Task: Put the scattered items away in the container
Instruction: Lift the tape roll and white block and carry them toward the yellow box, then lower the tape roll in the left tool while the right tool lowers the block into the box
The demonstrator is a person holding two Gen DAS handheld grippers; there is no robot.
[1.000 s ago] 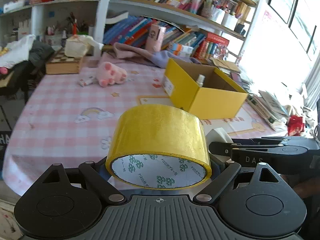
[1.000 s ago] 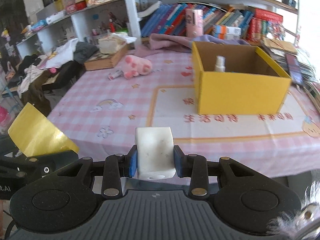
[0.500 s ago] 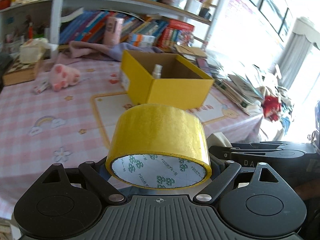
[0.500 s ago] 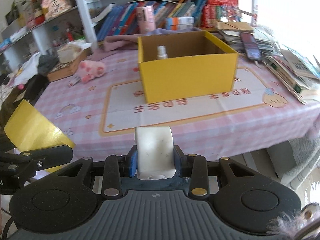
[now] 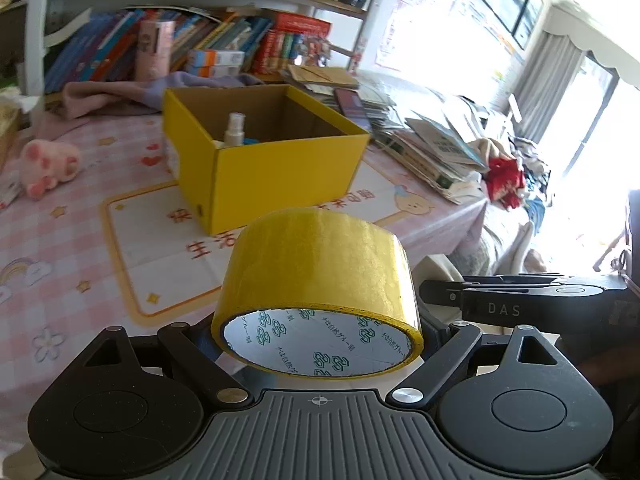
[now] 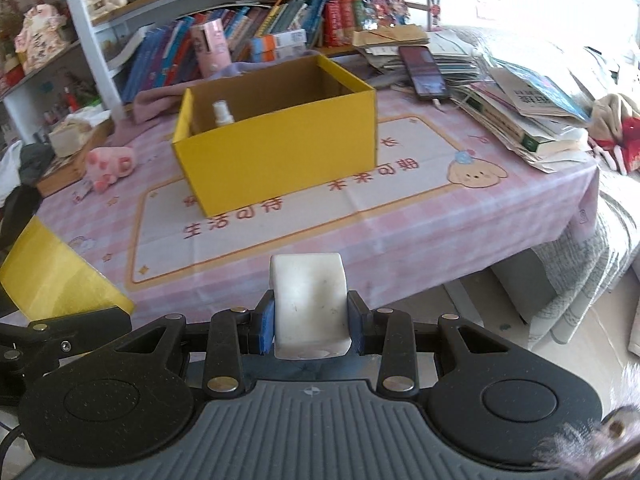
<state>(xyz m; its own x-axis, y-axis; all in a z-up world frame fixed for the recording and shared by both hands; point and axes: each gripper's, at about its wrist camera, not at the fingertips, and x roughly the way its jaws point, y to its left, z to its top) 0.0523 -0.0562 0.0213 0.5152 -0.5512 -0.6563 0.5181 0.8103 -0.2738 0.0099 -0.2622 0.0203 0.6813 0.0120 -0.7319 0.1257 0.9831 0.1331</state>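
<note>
Box [image 5: 280, 176] nearer — left gripper [image 5: 316, 332] clamps tape [image 5: 320, 264]; right view alone shows block [image 6: 308, 304] pinched.

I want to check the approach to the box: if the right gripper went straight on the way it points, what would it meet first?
Probably the pink tablecloth just short of the yellow box, since the right gripper, holding a white block, points downward; depth is unclear.

The right gripper [image 6: 310, 322] pinches a white rectangular block [image 6: 308, 300] between blue fingers [image 6: 266, 326]. Ahead, an open yellow cardboard box [image 6: 280, 152] stands on the pink checked surface [image 6: 460, 216], with a white spray bottle [image 6: 222, 113] inside.
</note>
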